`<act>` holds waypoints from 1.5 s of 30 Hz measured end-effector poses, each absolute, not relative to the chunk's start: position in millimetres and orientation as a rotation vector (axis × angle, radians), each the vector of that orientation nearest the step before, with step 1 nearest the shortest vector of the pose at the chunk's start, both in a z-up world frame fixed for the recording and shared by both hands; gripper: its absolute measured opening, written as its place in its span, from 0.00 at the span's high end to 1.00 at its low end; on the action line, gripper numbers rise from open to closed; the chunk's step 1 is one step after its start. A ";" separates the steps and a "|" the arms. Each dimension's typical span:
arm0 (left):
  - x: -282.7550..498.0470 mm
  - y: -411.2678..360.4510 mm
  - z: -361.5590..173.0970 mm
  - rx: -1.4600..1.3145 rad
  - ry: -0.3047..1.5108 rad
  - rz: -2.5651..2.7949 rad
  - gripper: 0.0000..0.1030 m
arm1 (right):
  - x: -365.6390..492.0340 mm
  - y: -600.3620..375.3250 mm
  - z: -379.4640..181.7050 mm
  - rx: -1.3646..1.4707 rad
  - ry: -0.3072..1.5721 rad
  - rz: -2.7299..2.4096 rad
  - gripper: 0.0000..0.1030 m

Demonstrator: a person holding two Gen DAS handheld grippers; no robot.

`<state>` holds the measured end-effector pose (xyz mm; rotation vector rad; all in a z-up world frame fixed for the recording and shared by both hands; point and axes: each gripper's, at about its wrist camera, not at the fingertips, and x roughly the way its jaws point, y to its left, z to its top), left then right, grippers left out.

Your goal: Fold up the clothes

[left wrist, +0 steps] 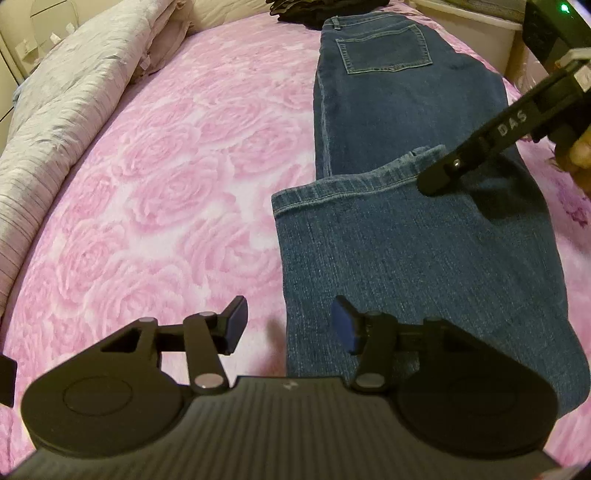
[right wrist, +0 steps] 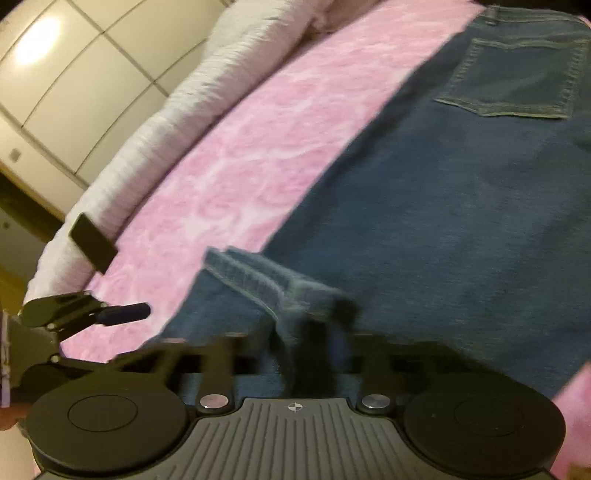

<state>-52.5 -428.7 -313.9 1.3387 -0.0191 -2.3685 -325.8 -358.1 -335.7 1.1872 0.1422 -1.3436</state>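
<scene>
Our left tongs [left wrist: 290, 325] hang with their blue-padded fingers [left wrist: 236, 325] spread apart and nothing between them, just above the bed, the right-hand finger over the left edge of the dark blue denim jeans [left wrist: 406, 258] and the other over bare bedspread.

Our right tongs [right wrist: 317, 332] are closed on the doubled leg hem [right wrist: 258, 284] of the jeans; their own view is smeared by motion, yet the faded, stitched hem bunches up right between the fingers. From the left wrist view, the right tongs [left wrist: 437, 181] reach in from 2 o'clock, tips pressed to the hem edge, with a bit of the person's hand [left wrist: 578, 155] behind.

The jeans lie on the pink rose-patterned bedspread [left wrist: 166, 184], running from 6 o'clock up to 12 o'clock in the left view. They lie back side up: a square back pocket [left wrist: 384, 50] with pale stitching sits near the waistband at the far end. The leg ends are turned back over the upper part, so the pale worn hem crosses the cloth about midway. The denim lies mostly flat, with a side seam down its left edge.

At 10 o'clock a pale grey crinkled quilt [left wrist: 62, 107] is heaped along the edge of the bed. At 12 o'clock, past the waistband, lies a pile of dark clothing [left wrist: 306, 11]. In the right view, cream cupboard doors [right wrist: 74, 74] stand at 10 o'clock.
</scene>
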 end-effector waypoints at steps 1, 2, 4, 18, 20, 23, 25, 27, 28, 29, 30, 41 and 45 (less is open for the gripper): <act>-56.9 -427.5 -313.1 1.335 -0.027 -2.376 0.55 | -327.2 -356.1 -330.0 1.176 0.139 -1.340 0.89; -61.2 -426.3 -312.2 1.332 -0.034 -2.383 0.56 | -328.1 -354.0 -322.6 1.158 0.136 -1.337 0.90; -70.0 -423.9 -310.5 1.325 -0.049 -2.397 0.58 | -329.8 -349.9 -308.0 1.122 0.130 -1.329 0.91; -115.3 -408.6 -301.4 1.304 -0.159 -2.460 0.58 | -401.3 -318.7 -311.5 1.097 0.309 -1.585 0.85; -105.6 -408.9 -296.2 1.310 -0.180 -2.455 0.58 | -392.1 -311.2 -302.3 1.033 0.371 -1.643 0.72; -81.9 -408.3 -284.1 1.331 -0.273 -2.450 0.58 | -372.0 -296.3 -284.4 0.958 0.444 -1.680 0.72; -61.9 -402.8 -276.1 1.352 -0.399 -2.456 0.57 | -347.8 -284.5 -272.7 0.898 0.504 -1.626 0.72; -38.2 -389.5 -274.8 1.394 -0.617 -2.472 0.57 | -311.2 -276.2 -262.6 0.820 0.574 -1.533 0.72; -26.2 -382.4 -278.2 1.415 -0.711 -2.480 0.55 | -285.9 -270.1 -260.3 0.753 0.626 -1.480 0.72; -14.2 -375.3 -281.7 1.436 -0.807 -2.486 0.55 | -260.3 -263.3 -258.9 0.681 0.679 -1.427 0.71; -2.3 -368.2 -285.1 1.455 -0.904 -2.489 0.54 | -234.7 -256.5 -257.5 0.610 0.729 -1.372 0.71; 20.2 -320.6 -363.8 1.319 -1.480 -2.480 0.51 | -76.8 -232.8 -346.2 0.060 1.143 -1.206 0.17; 10.1 -330.7 -379.7 1.279 -1.544 -2.462 0.49 | -89.1 -236.8 -359.8 -0.023 1.208 -1.223 0.22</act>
